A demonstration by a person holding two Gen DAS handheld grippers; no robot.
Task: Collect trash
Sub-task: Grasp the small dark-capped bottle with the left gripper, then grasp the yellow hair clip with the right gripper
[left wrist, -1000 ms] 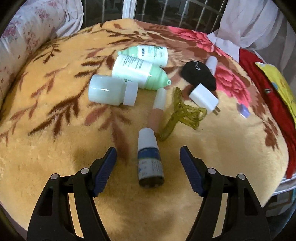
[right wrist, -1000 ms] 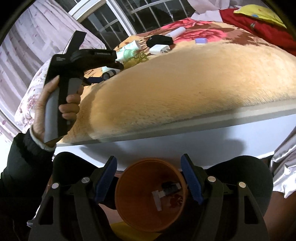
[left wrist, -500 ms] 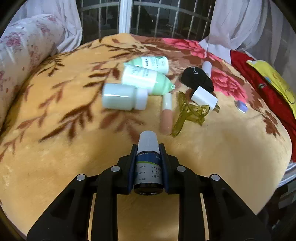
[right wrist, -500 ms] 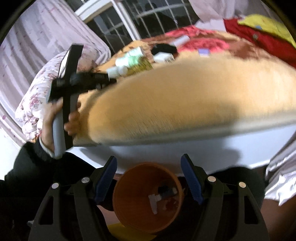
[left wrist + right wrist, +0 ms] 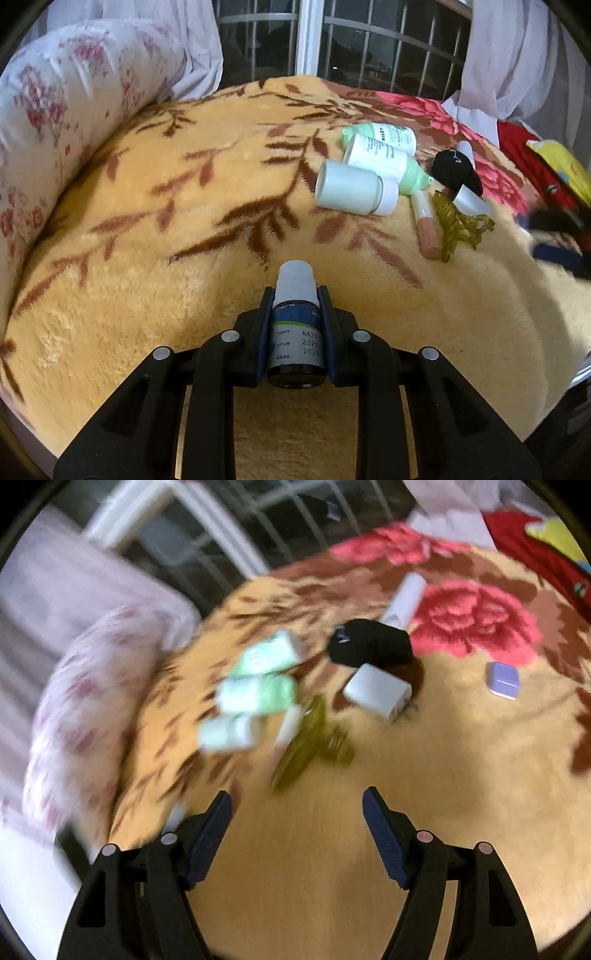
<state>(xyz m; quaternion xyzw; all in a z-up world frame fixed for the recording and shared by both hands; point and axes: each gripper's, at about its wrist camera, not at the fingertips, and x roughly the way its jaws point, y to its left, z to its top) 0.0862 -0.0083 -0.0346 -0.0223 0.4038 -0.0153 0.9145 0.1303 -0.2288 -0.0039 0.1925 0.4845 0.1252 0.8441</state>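
Left hand-held gripper (image 5: 296, 325) clamped on small dark dropper bottle (image 5: 296, 332), white ribbed cap, label reads "NA2", "2023", "2025", frame bottom center over plush yellow blanket (image 5: 147, 258); right hand-held gripper (image 5: 297, 812) jaws apart, empty

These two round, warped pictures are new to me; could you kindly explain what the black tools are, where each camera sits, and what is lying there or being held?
There is no robot: a person holds a two-finger gripper in each hand, and a fisheye camera on each looks forward along its fingers.

In the left wrist view, the left gripper is shut on a small dark bottle with a white cap, above a yellow floral blanket.

In the right wrist view, which is blurred by motion, the right gripper is open and holds nothing.

On the blanket lie pale green bottles, a pinkish tube, a yellowish hair claw, a white charger, a black object and a small lilac case.
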